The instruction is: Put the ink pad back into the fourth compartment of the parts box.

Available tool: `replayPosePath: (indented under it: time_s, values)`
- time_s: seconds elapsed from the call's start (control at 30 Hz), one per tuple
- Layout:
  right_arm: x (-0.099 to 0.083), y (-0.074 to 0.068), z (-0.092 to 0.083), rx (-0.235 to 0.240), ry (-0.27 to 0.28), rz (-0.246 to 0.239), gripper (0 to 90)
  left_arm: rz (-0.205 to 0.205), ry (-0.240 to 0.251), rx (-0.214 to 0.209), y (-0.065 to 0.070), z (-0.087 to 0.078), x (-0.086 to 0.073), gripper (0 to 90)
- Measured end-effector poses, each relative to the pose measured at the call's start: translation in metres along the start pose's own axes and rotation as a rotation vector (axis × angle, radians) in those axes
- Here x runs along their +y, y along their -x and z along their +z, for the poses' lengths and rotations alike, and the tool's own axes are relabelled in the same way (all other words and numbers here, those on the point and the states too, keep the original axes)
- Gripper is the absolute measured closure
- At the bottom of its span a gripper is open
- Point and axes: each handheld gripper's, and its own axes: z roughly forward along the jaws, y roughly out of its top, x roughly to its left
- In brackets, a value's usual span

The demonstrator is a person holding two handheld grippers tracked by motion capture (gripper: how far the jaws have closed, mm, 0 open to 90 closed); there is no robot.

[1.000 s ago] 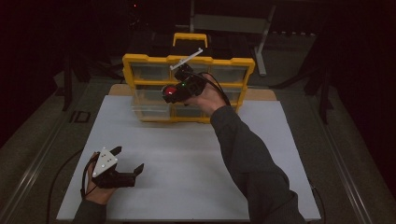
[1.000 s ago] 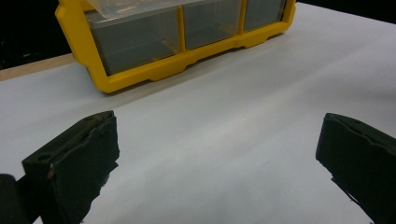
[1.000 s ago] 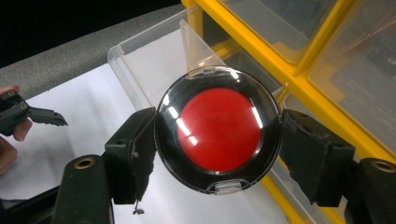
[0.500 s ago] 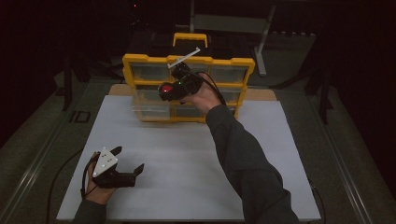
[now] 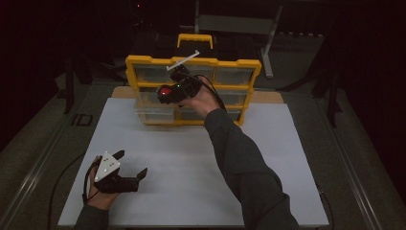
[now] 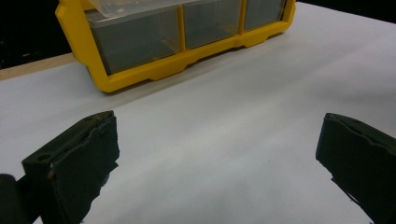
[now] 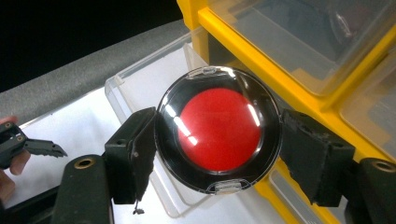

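Observation:
A round black case with a red centre [image 7: 218, 129] is clamped between the pads of my right gripper [image 7: 218, 154]. In the high view that red round case [image 5: 165, 92] hangs in front of the yellow drawer cabinet [image 5: 193, 62], above a clear drawer [image 5: 154, 114] pulled out of the lower left row. The same clear drawer [image 7: 140, 88] lies open beneath the case in the right gripper view. My left gripper [image 5: 129, 165] rests on the white table sheet [image 5: 191, 167] at the front left, jaws wide apart with nothing between them; its pads [image 6: 79, 158] frame bare sheet.
The yellow cabinet [image 6: 140, 77] has several clear drawers and a handle on top [image 5: 195, 39]. A wooden board [image 5: 268, 97] shows behind the sheet. Grey floor and rails flank the table. Dark stands rise at the back.
My right gripper with the red case has drifted slightly left in front of the cabinet. The left gripper has stayed where it was.

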Motion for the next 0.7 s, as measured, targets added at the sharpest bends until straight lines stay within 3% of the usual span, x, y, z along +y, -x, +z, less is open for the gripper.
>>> replayPosePath:
  time_s: [0.7]
  values:
    - [-0.001, -0.006, 0.017, 0.005, -0.01, 0.012, 29.3, 0.005, -0.002, -0.001, 0.0, 0.0, 0.0, 0.0]
